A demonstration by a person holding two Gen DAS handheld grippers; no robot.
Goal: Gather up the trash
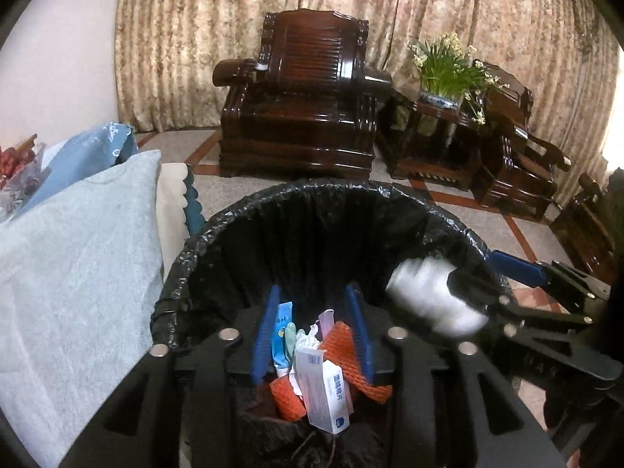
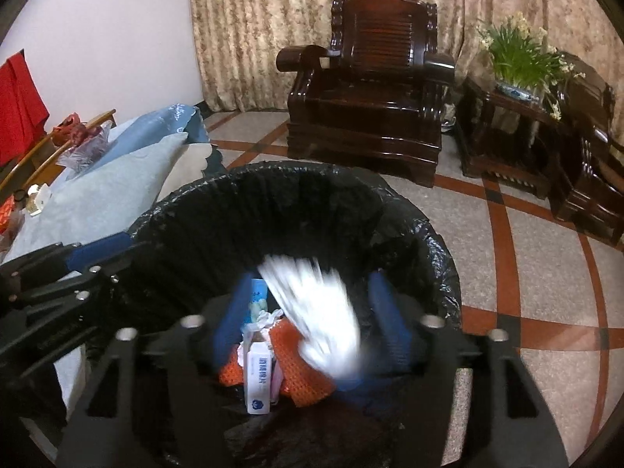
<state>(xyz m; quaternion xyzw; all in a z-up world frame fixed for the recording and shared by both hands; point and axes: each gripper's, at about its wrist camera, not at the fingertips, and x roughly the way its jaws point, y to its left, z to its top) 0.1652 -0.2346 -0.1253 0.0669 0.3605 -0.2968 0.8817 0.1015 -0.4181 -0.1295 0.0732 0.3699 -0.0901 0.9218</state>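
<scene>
Right gripper [image 2: 310, 296]: jaws spread wide over the bin mouth, pads clear of a blurred white crumpled wrapper [image 2: 316, 312] between them. It looks light, soft and crushable; pinch a bunched fold.
Left gripper [image 1: 312, 327]: partly open, gripping nothing.
Below both: tube [image 1: 281, 335], white carton [image 1: 323, 390], orange net [image 1: 347, 355].
Around them: black-lined trash bin [image 1: 312, 199].
Beyond: wooden armchair [image 1: 300, 93].

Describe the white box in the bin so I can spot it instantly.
Start at the black-lined trash bin and look down among its trash. The white carton stands on end against orange netting, the only rigid box, with blue printing and a blue emblem low down.
</scene>
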